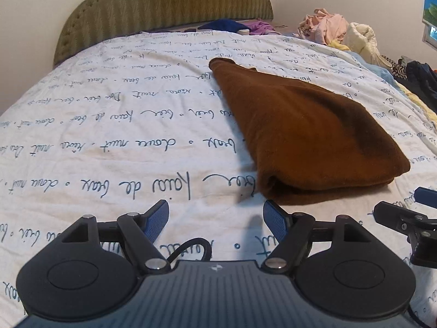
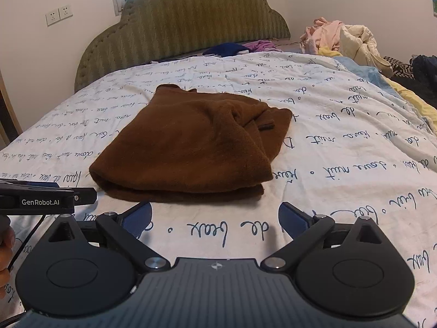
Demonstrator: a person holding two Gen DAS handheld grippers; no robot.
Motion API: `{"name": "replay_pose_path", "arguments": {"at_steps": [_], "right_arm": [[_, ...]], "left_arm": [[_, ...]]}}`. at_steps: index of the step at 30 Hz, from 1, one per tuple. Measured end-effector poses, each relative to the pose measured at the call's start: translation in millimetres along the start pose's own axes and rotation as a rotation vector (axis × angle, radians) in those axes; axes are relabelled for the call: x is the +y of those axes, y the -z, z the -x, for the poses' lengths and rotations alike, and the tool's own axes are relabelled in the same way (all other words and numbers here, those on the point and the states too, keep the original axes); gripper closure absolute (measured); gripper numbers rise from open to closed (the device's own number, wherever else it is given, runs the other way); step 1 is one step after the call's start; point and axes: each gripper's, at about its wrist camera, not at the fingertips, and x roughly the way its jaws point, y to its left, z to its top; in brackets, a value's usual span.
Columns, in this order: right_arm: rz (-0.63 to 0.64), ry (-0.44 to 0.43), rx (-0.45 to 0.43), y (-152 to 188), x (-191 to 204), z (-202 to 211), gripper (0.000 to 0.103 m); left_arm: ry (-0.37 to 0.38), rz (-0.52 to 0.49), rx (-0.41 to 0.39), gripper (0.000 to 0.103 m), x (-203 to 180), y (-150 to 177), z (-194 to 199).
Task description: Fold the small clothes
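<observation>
A brown fleece garment [image 1: 306, 134] lies folded into a thick bundle on the white bedspread [image 1: 109, 142] printed with dark handwriting. In the left wrist view my left gripper [image 1: 215, 220] stands open just short of the bundle's near left corner, nothing between its blue pads. The right wrist view shows the same brown garment [image 2: 191, 145] straight ahead, a small dark tab on its right side. My right gripper [image 2: 215, 218] is open wide in front of its near edge, empty. Each gripper appears at the edge of the other's view.
A pile of loose clothes [image 2: 344, 41] in pink, cream and yellow lies at the bed's far right, with dark garments [image 1: 418, 79] beside it. A green padded headboard [image 2: 185, 24] stands behind, with blue and purple cloth [image 2: 240, 47] at its foot. A hand [image 2: 5, 248] shows at the left.
</observation>
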Motion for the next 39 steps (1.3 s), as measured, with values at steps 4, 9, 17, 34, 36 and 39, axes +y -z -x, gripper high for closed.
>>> {"name": "replay_pose_path", "arguments": {"at_steps": [4,9,17,34,36,39], "right_arm": [[-0.001,0.003,0.001,3.7,0.9,-0.1,0.005],[-0.011,0.013,0.0,7.0,1.6,0.3,0.004],[-0.039,0.034,0.016,11.2,-4.5,-9.0,0.001],[0.01,0.064,0.03,22.0,1.9,-19.9,0.0],[0.013,0.066,0.03,22.5,2.1,-20.1,0.0],[0.011,0.064,0.029,23.1,1.7,-20.4,0.0]], "left_arm": [[-0.016,-0.011,-0.015,0.021,-1.4,5.2,1.1],[-0.026,-0.015,-0.01,0.021,-3.0,10.0,-1.3],[-0.036,-0.001,-0.018,0.02,-2.8,16.3,-7.5],[-0.057,-0.025,-0.053,0.011,-8.4,27.0,-10.9],[-0.059,-0.028,-0.056,0.011,-8.9,28.0,-10.9],[-0.06,-0.03,-0.06,0.01,-9.1,28.7,-11.1]]}}
